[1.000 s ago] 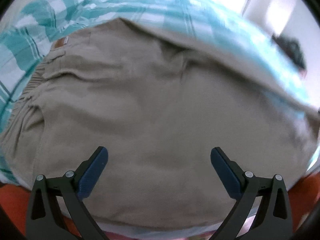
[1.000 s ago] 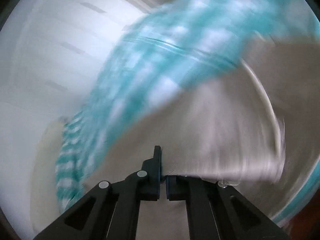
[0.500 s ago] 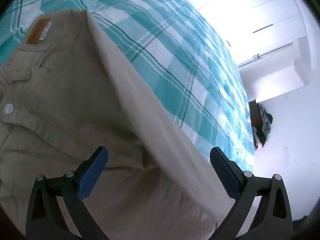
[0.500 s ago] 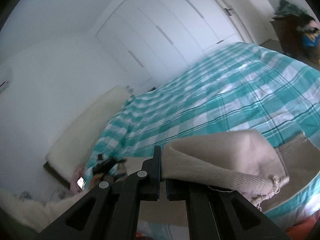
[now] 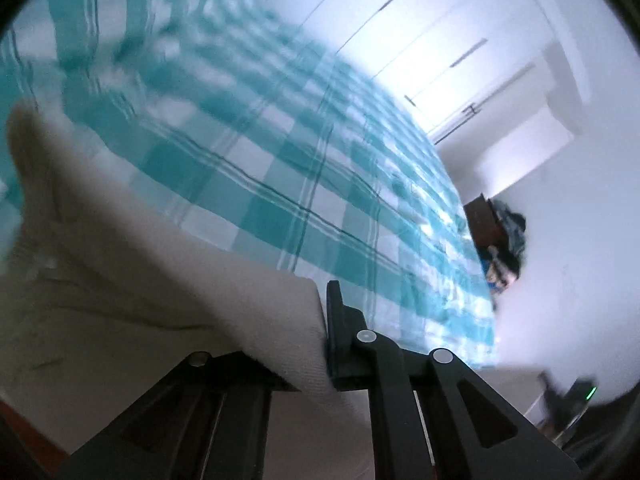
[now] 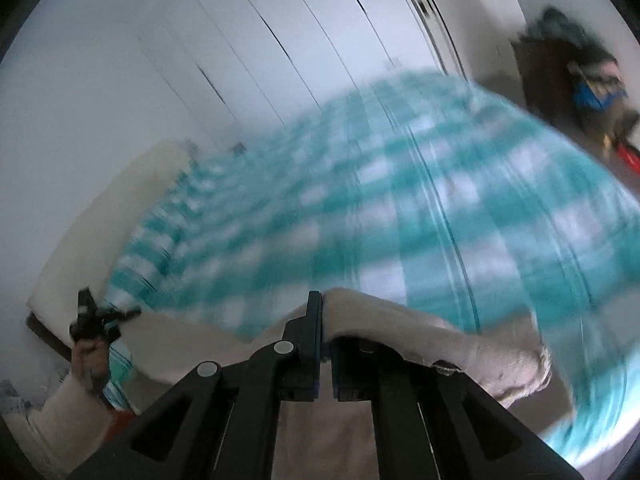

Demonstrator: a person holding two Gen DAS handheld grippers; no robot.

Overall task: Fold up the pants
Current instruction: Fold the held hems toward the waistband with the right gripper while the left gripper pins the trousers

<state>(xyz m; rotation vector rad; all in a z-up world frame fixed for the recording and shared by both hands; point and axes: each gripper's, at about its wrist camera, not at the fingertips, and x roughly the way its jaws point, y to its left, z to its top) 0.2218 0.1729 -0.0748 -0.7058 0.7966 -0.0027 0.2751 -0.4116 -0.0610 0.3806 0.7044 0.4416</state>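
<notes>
A: Where are the pants (image 5: 120, 280)?

B: Lower frame, over the bed (image 5: 280, 168); left gripper (image 5: 325, 344), just closed, and right gripper (image 6: 326, 344) each clench an edge; the fold looks only begun.

A home bedroom: a bed (image 5: 280, 184) under a teal-and-white checked cover, white built-in wardrobe doors (image 6: 280, 40) along the wall, and clothes piled on dark furniture (image 6: 560, 64).

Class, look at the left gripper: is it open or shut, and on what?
Shut on the beige pants. The left gripper has just been closing; cloth is pinched between its fingers.
</notes>
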